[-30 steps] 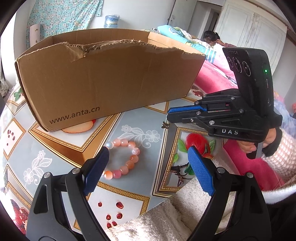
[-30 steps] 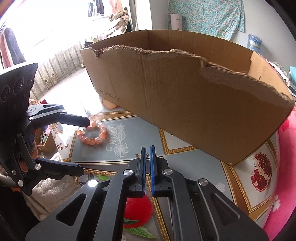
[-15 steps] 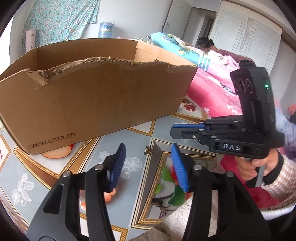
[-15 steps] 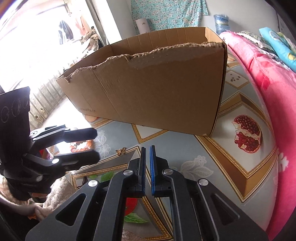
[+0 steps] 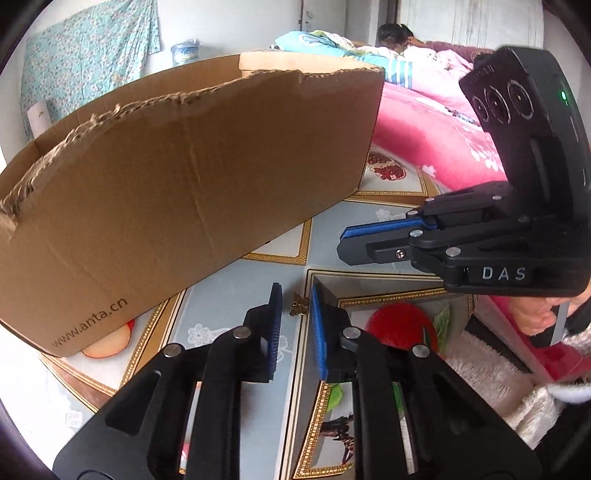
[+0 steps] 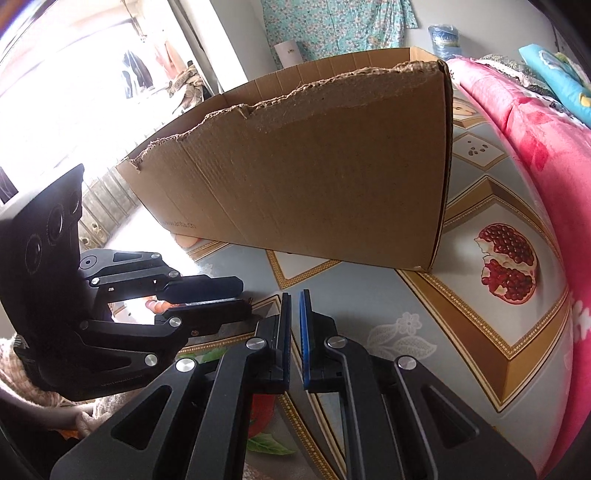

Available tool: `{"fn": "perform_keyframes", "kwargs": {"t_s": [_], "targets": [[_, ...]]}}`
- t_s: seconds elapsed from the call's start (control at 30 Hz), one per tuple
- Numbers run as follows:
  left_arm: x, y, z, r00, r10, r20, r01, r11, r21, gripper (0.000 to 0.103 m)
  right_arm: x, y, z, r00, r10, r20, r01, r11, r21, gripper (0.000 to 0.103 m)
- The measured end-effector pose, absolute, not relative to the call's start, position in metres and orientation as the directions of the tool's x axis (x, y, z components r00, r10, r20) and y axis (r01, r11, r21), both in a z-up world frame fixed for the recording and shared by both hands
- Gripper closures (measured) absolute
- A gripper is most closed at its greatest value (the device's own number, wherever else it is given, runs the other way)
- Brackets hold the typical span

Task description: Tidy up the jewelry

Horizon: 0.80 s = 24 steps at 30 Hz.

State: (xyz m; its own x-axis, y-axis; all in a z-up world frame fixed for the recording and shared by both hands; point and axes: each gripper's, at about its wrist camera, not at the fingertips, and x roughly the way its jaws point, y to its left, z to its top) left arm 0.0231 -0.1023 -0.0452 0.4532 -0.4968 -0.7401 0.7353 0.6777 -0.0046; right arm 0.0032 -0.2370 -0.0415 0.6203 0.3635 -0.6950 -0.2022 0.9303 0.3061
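Note:
A small bronze butterfly charm [image 5: 300,303] lies on the patterned tablecloth [image 5: 255,280]. My left gripper [image 5: 295,291] hangs over it with the charm between its blue pads [image 5: 275,332]. The jaws are closing and a gap still shows on both sides of the charm. In the right wrist view the left gripper [image 6: 245,301] reaches in from the left, and orange beads of a bracelet [image 6: 159,305] peek out behind its fingers. My right gripper [image 6: 295,306] is shut with nothing in it and hovers to the right of the charm [image 5: 343,243]. A torn-rimmed cardboard box [image 5: 184,184] stands open just behind.
The box [image 6: 314,177] fills the back of the table. A pink blanket [image 6: 546,155] edges the table on the right, with a person lying on the bed [image 5: 393,33] beyond. A white fluffy cloth [image 5: 491,373] lies at the near right.
My left gripper has moved right, away from the bead bracelet and over the butterfly charm, and its jaws have narrowed from wide apart to a small gap. The right gripper has rolled and stayed shut.

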Motion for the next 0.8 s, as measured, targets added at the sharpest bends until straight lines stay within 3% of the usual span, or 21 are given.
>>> {"fn": "perform_keyframes", "kwargs": {"t_s": [0.1, 0.3, 0.37, 0.8], "targets": [[0.018, -0.106, -0.045, 0.46, -0.491, -0.74, 0.759, 0.65, 0.04, 0.096, 0.003, -0.239, -0.04, 0.628, 0.367, -0.686, -0.202, 0.929, 0.311, 0.098], [0.015, -0.108, -0.044, 0.481, -0.478, -0.735, 0.756, 0.65, 0.073, 0.098, -0.002, -0.243, -0.038, 0.644, 0.367, -0.671, -0.19, 0.927, 0.324, 0.098], [0.015, -0.107, -0.043, 0.483, -0.48, -0.732, 0.753, 0.655, 0.067, 0.103, -0.004, -0.243, -0.037, 0.648, 0.366, -0.668, -0.187, 0.926, 0.326, 0.098], [0.019, -0.102, -0.047, 0.484, -0.465, -0.741, 0.726, 0.686, 0.044, 0.103, -0.008, -0.239, -0.034, 0.652, 0.366, -0.664, -0.189, 0.926, 0.325, 0.098]]}}
